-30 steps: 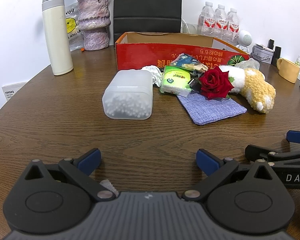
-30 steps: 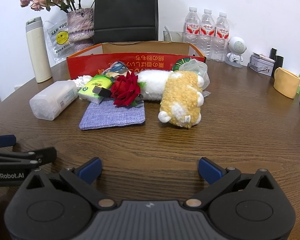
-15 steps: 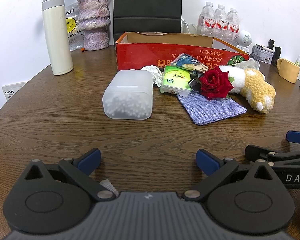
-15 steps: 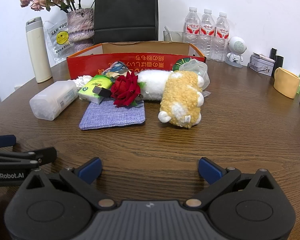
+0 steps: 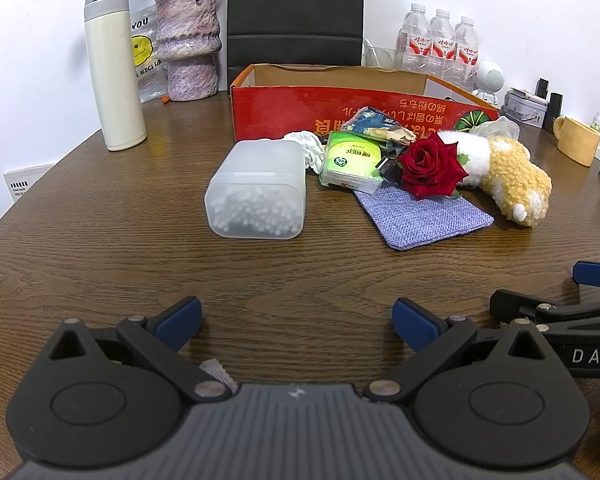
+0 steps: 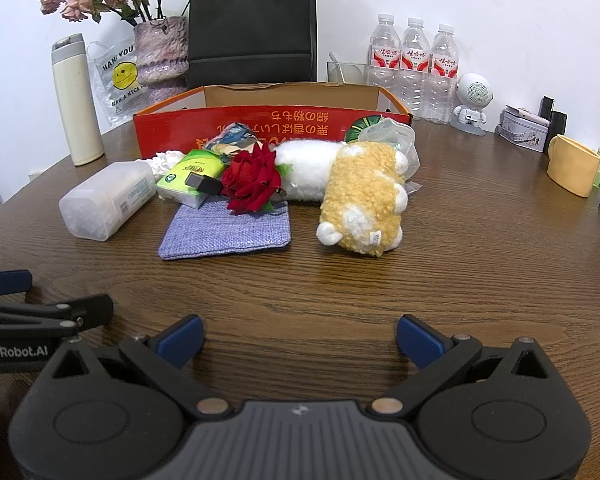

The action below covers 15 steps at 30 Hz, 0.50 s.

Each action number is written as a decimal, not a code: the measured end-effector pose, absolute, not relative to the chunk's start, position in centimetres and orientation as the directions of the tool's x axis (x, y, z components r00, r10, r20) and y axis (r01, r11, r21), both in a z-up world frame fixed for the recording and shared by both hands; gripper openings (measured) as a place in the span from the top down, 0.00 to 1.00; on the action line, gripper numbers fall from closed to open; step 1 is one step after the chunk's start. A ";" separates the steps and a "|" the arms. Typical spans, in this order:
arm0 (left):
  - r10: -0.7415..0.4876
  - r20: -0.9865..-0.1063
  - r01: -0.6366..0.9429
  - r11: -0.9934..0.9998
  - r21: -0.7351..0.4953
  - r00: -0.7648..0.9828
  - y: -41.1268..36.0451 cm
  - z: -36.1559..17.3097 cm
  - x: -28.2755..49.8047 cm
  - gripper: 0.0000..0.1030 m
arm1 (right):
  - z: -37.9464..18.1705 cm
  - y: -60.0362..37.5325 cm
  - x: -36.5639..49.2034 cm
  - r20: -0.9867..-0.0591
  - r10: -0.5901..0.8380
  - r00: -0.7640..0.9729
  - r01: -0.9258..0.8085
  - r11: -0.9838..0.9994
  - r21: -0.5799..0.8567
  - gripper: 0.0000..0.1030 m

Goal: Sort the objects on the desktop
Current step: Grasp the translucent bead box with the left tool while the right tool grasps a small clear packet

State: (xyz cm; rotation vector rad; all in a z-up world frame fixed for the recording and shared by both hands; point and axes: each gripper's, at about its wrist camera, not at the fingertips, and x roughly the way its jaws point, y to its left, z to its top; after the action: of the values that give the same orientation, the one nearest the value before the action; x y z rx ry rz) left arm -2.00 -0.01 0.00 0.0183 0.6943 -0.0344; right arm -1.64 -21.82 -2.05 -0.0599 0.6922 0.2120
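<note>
Nothing has changed over the last second: both tongs sit where they were, low over the near edge of the table [image 5: 100,240], and every object lies as before. I judge the sorting has not begun; this is a pause before a first reach.

Nearest, the left tongs [image 5: 296,322] are spread wide, blue pads well apart, holding and touching nothing. The right tongs [image 6: 300,338] are just as wide open and equally empty, hovering beside the left ones.

Further out, the things to sort lie in a loose cluster ahead of the red box [image 6: 272,120], which looks empty from here. The clear cotton swab box [image 5: 256,190] lies on its side, nearest the left tongs. Beside it is the green tissue pack [image 5: 354,158] with a small black USB stick [image 6: 202,184] on it. The red rose [image 6: 252,182] rests on the back edge of the blue cloth pouch [image 6: 228,232]. The plush toy [image 6: 364,196] lies just right of them, touching a crumpled clear bag behind it. A white crumpled tissue and a snack wrapper lie against the box front.

Everything remains outside the box, so all of the task is left.
</note>
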 end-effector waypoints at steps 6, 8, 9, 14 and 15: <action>-0.027 -0.630 0.044 0.999 0.012 0.776 0.1 0.1 -2.2 0.00 | -2.1 -21.8 -1.6 -0.639 0.176 0.749 -0.217 0.976 0.014 0.00; -0.019 -0.591 0.057 0.997 0.046 0.806 0.5 1.4 -3.2 0.00 | -2.0 -21.8 -1.5 -0.641 0.193 0.743 -0.239 0.971 0.015 0.00; -0.016 -0.552 0.068 0.995 0.075 0.834 0.9 2.5 -3.9 0.00 | -2.0 -21.8 -1.5 -0.645 0.202 0.737 -0.251 0.968 0.016 0.00; 0.034 -0.466 0.048 0.985 0.163 0.884 5.4 5.6 -7.0 0.00 | -0.3 -22.5 -2.3 -0.599 0.289 0.747 -0.278 0.954 0.113 0.02; 0.043 -0.481 0.031 0.989 0.145 0.875 6.5 5.5 -7.2 0.00 | 0.3 -22.6 -2.5 -0.587 0.344 0.733 -0.314 0.936 0.156 0.05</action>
State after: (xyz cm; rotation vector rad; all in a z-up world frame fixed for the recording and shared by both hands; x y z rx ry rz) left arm -7.22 6.50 5.53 0.1498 0.5048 0.0065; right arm -2.52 -22.57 0.27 0.0475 0.6548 0.3622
